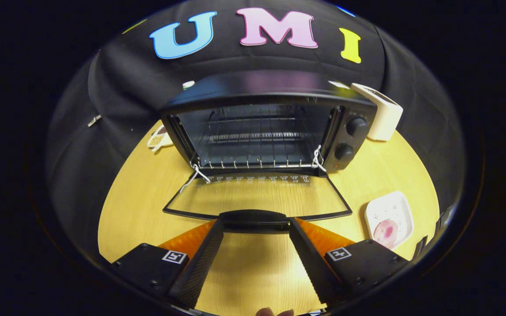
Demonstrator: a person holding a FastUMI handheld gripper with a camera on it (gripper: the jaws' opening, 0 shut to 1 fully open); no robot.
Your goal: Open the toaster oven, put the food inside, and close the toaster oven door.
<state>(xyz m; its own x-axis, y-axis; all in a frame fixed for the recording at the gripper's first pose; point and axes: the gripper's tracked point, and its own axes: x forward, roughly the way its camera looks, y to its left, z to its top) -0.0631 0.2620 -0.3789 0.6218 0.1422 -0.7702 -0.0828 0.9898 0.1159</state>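
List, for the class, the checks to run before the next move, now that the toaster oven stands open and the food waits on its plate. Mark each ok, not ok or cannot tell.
1. Toaster oven door fully down, flat on the table: ok.
2. Wire rack inside bare, room for food: ok.
3. Tongs open and holding nothing; tips at either end of the door handle: ok.
4. Pink food on the white square plate, right of the door: ok.
5. Path from tongs to plate free of things: ok.
6. Whether the food is soft or slippery: cannot tell.
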